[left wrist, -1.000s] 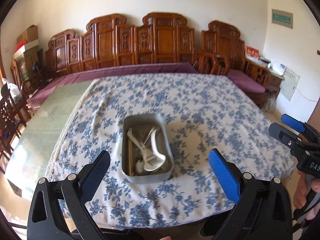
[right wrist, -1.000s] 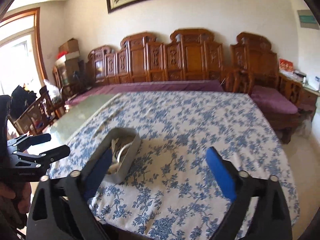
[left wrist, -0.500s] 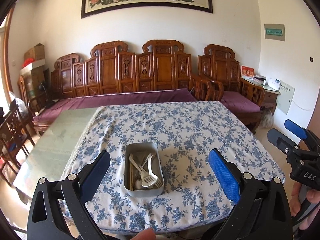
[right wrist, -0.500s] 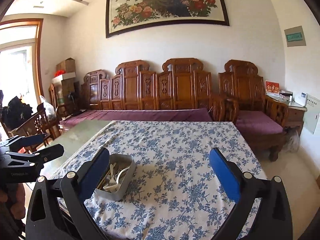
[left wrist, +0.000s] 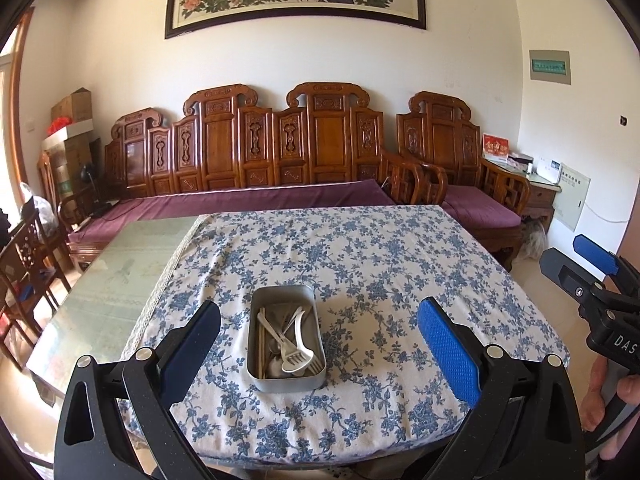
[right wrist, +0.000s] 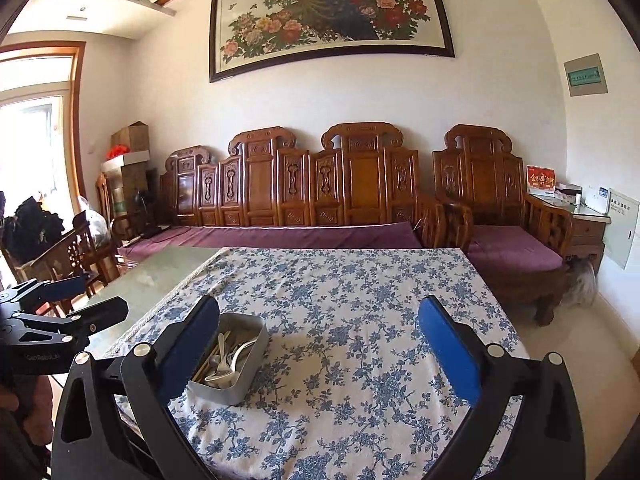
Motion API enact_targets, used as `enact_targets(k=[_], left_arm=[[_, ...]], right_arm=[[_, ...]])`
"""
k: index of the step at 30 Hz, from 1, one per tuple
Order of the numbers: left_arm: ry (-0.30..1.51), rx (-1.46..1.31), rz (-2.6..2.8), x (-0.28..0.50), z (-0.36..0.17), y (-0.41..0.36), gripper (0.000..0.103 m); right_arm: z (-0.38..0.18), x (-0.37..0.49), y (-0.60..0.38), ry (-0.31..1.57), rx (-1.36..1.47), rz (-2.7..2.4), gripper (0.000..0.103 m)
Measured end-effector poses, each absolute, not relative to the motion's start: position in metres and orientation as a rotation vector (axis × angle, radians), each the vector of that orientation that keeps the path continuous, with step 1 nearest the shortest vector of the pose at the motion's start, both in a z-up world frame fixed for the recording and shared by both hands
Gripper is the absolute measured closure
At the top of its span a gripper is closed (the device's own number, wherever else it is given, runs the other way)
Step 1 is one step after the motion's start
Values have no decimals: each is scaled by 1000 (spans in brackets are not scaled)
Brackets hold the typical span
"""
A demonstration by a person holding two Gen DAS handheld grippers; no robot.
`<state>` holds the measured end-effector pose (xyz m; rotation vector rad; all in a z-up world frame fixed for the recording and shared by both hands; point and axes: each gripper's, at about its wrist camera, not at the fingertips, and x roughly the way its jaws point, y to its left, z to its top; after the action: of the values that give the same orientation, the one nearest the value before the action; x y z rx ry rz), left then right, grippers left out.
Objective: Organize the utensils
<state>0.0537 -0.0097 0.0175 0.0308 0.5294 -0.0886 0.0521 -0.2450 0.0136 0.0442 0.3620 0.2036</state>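
Utensils (left wrist: 286, 342) jumbled in grey metal tin (left wrist: 256, 344); white fork (left wrist: 298, 354) topmost.

The right gripper (left wrist: 600, 276) reads "DAS"; the left gripper (right wrist: 68, 300) reads "GenRobot.ai".

Bright daylight enters from the window (right wrist: 32, 152) at far left, which is blown out to white in the right wrist view. The white wall (left wrist: 320, 64) is evenly lit. Soft shadow falls beside the metal tray (left wrist: 285, 340) on the tablecloth (left wrist: 380, 280). Focus is sharp mid-frame (fisheye bending curves the painting (right wrist: 328, 12) and darkens all corners).
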Motion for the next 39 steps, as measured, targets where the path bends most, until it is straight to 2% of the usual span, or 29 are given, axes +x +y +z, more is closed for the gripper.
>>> enact_targets(k=[39], left_arm=[[502,23,-79,48,22,-8,8]], right_arm=[[16,51,-241,363,48,208,2]])
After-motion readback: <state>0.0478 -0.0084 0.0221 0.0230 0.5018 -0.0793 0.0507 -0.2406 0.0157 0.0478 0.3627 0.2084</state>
